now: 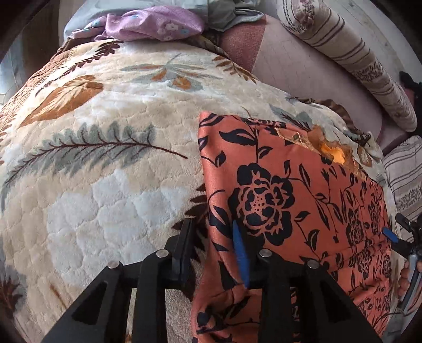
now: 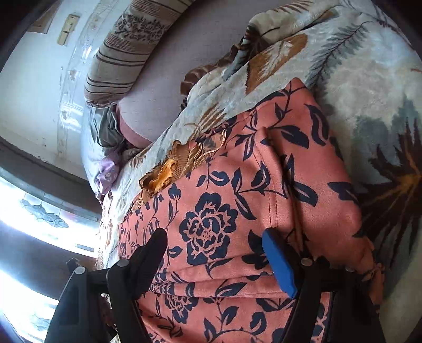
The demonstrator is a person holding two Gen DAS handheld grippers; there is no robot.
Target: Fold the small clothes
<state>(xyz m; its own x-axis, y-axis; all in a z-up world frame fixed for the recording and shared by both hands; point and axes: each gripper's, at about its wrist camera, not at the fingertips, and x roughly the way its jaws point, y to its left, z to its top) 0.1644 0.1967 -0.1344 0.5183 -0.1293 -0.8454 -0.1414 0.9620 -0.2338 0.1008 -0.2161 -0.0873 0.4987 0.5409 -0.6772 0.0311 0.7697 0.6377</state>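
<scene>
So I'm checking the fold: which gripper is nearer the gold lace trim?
Right. The right gripper sits over the garment's middle below the lace trim; the left gripper is at its far edge.

Open plush blanket [image 1: 105, 163] across left and centre of the left wrist view, nothing standing on it. Blocked upper left by heaped purple cloth [image 1: 155, 23], upper right by striped bolster [image 1: 350, 58]. Lower right taken by folded orange floral garment [image 1: 303, 198].

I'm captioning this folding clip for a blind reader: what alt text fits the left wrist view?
An orange garment printed with black flowers lies on a cream leaf-patterned blanket, the left gripper straddling its near edge with its fingers parted. A lilac cloth and a striped pillow lie beyond.
</scene>
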